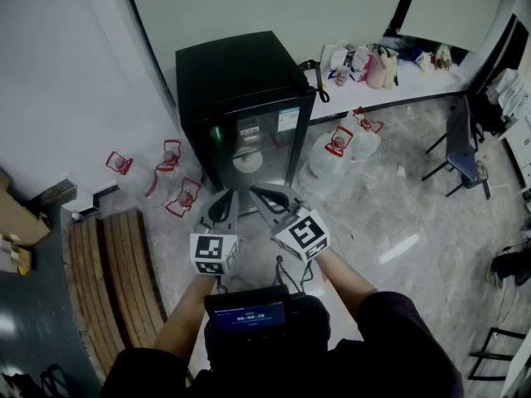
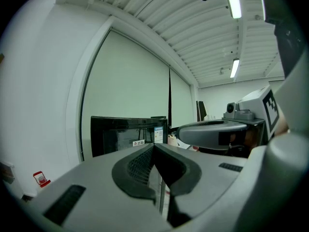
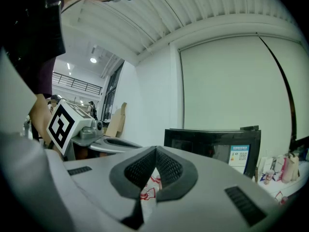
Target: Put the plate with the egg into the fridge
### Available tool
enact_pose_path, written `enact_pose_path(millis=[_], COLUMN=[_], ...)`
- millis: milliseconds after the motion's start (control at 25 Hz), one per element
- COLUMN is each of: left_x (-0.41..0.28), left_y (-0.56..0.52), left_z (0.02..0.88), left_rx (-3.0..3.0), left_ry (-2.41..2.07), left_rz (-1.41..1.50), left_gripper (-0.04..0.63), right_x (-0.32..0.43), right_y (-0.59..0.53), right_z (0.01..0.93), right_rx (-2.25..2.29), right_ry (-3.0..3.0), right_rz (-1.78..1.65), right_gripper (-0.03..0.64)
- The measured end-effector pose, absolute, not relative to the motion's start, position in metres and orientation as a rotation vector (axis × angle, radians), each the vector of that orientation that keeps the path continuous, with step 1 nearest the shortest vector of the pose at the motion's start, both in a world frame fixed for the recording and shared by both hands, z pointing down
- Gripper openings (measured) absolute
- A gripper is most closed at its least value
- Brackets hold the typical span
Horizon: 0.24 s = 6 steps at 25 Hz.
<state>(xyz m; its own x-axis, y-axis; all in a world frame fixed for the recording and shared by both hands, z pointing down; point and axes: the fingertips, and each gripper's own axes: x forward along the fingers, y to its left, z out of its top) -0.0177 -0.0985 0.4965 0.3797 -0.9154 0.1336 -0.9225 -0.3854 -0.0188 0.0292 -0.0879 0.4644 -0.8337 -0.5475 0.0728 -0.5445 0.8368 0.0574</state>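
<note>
A black mini fridge (image 1: 241, 98) with a glass-fronted door stands against the wall, and the door looks closed. A pale round shape (image 1: 247, 160), perhaps a plate, shows behind the glass; no egg can be made out. My left gripper (image 1: 222, 197) and right gripper (image 1: 265, 193) hover side by side just in front of the door, both shut with nothing between the jaws. The left gripper view has its shut tips (image 2: 154, 146) aimed at the fridge (image 2: 125, 134), with the right gripper (image 2: 217, 129) beside. The right gripper view shows its shut tips (image 3: 156, 151) and the fridge (image 3: 212, 149).
Water jugs with red handles stand left (image 1: 181, 196) and right (image 1: 336, 143) of the fridge. A wooden bench (image 1: 112, 280) lies at the left. A low shelf with bags (image 1: 382, 65) runs along the back wall, and a chair (image 1: 460, 152) stands at the right.
</note>
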Motion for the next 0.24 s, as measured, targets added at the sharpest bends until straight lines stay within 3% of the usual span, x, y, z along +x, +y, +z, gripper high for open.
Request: enact_pose_path(millis=[240], left_x=[-0.0160], left_y=[-0.1024], left_z=[0.4964], left_rx=[2.555], left_ry=[-1.702], left_rz=[0.192], left_gripper=[0.009], right_x=[0.0287], right_y=[-0.0936], right_z=[0.4699], right_rx=[0.865], right_ry=[-2.976], right_rz=[-0.067], right_gripper=[0.008])
